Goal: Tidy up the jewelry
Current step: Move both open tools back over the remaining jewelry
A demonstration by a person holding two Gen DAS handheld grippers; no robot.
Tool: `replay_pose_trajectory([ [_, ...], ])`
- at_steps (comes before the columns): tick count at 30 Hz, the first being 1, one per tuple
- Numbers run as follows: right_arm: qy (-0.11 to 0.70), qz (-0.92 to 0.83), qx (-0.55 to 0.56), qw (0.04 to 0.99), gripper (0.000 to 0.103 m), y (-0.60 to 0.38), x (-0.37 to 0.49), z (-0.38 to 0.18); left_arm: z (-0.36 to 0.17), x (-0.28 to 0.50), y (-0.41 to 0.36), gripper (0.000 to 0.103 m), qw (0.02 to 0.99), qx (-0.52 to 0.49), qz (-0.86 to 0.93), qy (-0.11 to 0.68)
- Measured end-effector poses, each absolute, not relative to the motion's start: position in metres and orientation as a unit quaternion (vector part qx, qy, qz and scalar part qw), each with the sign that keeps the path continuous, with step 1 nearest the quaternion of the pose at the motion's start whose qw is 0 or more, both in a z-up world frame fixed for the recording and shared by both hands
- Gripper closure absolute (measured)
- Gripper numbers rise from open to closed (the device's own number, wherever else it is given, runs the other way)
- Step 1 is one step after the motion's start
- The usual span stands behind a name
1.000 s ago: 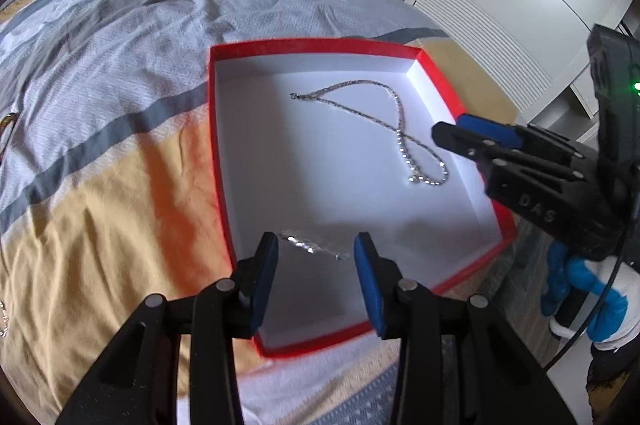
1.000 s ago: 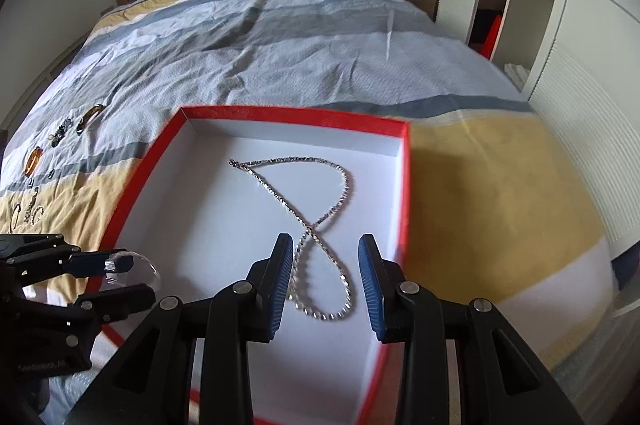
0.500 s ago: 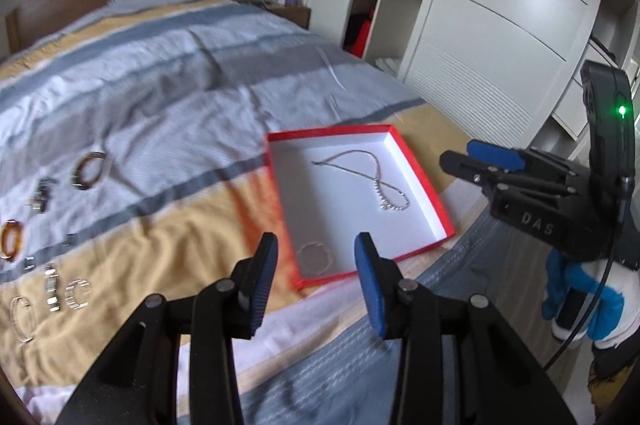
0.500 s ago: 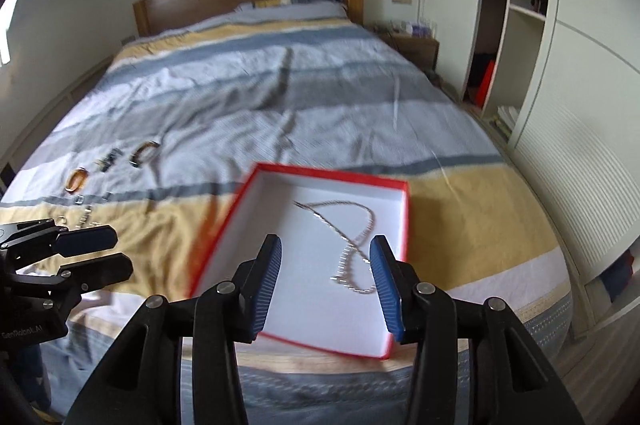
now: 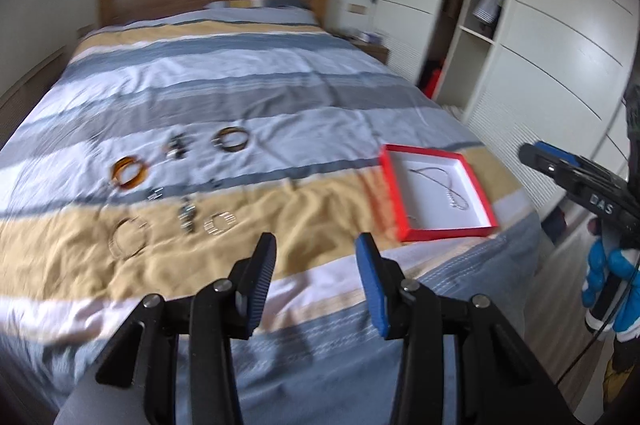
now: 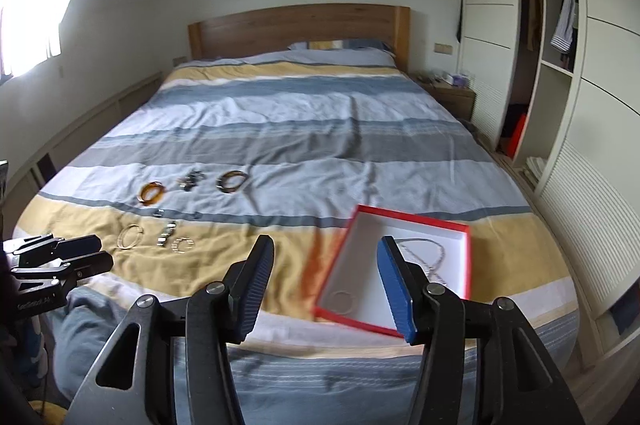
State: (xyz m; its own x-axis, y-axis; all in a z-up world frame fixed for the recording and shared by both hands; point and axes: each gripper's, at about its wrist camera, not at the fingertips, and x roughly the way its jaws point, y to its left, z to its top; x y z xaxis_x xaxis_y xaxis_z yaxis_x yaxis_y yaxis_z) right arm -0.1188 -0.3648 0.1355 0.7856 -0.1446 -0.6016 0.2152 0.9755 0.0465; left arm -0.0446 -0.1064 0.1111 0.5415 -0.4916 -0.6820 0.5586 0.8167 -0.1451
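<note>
- Bed [image 6: 304, 129]: wooden headboard at the far end; duvet striped in grey, white, blue and yellow; it carries every item listed below.
- Wardrobe [image 6: 592, 105]: white, along the bed's right side, with one open bay showing hanging clothes.
- Left hand-held gripper [image 5: 316, 285]: blue-padded fingers spread wide, nothing between them; held above the foot of the bed.
- Right hand-held gripper [image 6: 326, 285]: fingers spread wide, nothing between them; held above the foot of the bed, its right finger overlapping the box in its own view.
- Red box [image 6: 469, 257]: shallow, white inside, lying on the yellow stripe near the bed's right edge, well apart from the loose pieces.
- Silver necklace [image 5: 442, 185]: crossed into a loop, in the far half of the box.
- Thin ring bracelet [image 6: 343, 301]: in the near corner of the box.
- Amber bangle [image 6: 151, 194]: on the white stripe, left end of the far row.
- Brown bangle [image 6: 231, 181]: same row, right end, with a small dark cluster [image 6: 191, 181] between the two.
- Thin hoop bangles [image 6: 130, 235]: on the yellow stripe, left end of the near row.
- Watch-like piece [image 6: 167, 234]: just beside the hoops; detail blurred.
- Open cuff [image 6: 182, 245]: right end of the near row.
</note>
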Motion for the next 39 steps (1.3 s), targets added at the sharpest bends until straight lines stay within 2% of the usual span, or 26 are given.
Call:
replay_pose_trajectory([
  [14,0.283,-0.033,0.033,0.958,0.047,-0.295,-0.130,0.164,0.113,-0.060,0.044,0.063,0.918,-0.022,-0.167,0.358],
  [21,0.284,-0.014,0.030,0.958,0.047,-0.276,-0.118,0.165,0.099,-0.058,0.083,0.063,0.921,-0.046,-0.134,0.364],
  [39,0.386,0.031,0.031,0.921,0.047,-0.244,-0.008,0.069,-0.005,0.023,0.085,0.063,0.883,-0.063,-0.110,0.452],
])
